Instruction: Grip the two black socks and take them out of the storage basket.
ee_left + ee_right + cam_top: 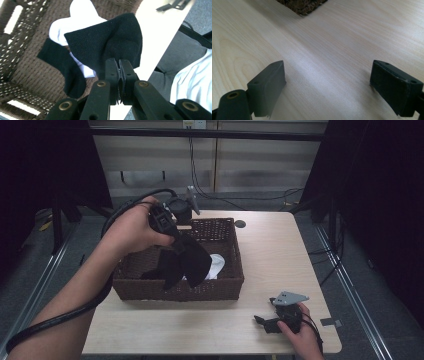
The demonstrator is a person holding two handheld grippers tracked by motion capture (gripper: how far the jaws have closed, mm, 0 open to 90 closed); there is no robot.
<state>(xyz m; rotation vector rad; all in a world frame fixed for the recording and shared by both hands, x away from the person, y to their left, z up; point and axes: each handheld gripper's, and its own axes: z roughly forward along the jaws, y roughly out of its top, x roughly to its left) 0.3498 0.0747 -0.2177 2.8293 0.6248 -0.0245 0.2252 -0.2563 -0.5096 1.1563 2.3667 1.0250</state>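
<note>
We find no brand, label or readable writing on anything here. Our left gripper (119,65) is clenched on a black knitted fabric sock (110,42), its two jaws pressed tight together on a fold of the cloth. The sock is plain, matte and finely ribbed, and it hangs limp and creased from the jaws above the dark brown woven wicker basket (227,285), which stands on the pale wooden table (270,250). Below it in the basket lie a white fabric sock (75,20) and another black sock (62,65), the white one partly under the black. Our right gripper (328,85) rests low over the bare table near the person's edge, well apart from the basket, jaws released and wide with nothing between them.
</note>
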